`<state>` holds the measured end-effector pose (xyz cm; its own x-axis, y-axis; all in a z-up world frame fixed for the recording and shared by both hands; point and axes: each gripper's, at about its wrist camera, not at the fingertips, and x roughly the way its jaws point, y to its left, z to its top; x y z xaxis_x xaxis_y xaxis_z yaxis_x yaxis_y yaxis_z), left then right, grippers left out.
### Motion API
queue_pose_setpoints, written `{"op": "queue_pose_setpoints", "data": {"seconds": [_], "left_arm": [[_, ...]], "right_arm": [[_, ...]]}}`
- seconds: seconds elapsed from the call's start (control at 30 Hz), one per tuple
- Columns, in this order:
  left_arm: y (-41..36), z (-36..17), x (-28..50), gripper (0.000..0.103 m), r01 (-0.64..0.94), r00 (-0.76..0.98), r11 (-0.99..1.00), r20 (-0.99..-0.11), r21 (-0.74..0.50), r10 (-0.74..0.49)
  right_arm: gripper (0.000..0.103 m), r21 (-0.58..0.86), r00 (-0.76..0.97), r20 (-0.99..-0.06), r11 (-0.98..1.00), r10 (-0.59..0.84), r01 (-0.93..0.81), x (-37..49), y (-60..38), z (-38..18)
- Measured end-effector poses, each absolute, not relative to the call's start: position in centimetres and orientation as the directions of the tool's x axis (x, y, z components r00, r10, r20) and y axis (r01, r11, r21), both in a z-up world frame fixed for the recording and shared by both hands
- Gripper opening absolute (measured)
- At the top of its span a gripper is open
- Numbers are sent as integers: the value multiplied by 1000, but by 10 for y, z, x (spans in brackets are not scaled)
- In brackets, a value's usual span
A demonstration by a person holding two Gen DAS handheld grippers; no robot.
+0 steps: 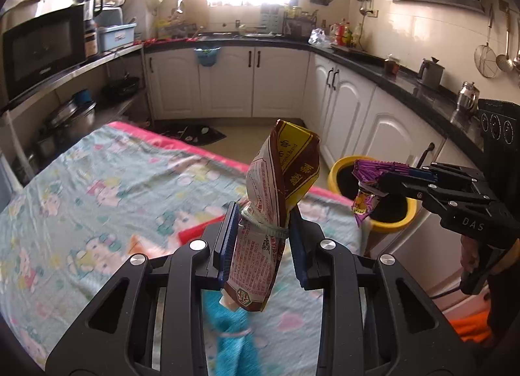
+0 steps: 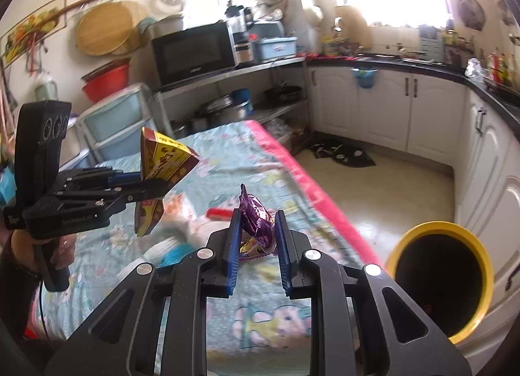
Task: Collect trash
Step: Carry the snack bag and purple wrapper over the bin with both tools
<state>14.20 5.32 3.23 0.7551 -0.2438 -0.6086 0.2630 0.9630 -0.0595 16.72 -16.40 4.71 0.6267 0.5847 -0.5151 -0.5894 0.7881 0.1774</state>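
The left gripper (image 1: 260,229) clamps a brown packet (image 1: 276,187) upright (clear of the table (image 1: 81,181)); the right gripper (image 2: 258,239) pinches a purple wrapper (image 2: 255,213). Both seem bound for the yellow bin (image 2: 481,265) at four o'clock.

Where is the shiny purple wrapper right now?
The purple wrapper is pinched in the right gripper, held up beside the yellow bin, past the table's edge.
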Motion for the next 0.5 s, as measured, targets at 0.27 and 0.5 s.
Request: {"op": "queue_pose_setpoints", "data": {"seconds": [0.27,0.5], "left_arm": [[-1,39,174,23,326,740,941,-596,-86,-311],[-51,35,207,23,391,703,912,-599,-125,-383]], "right_arm": [[15,192,709,-483,852,513,-486,187,-219,55],[15,204,779,-459,905,426,-375,204,-272,60]]}}
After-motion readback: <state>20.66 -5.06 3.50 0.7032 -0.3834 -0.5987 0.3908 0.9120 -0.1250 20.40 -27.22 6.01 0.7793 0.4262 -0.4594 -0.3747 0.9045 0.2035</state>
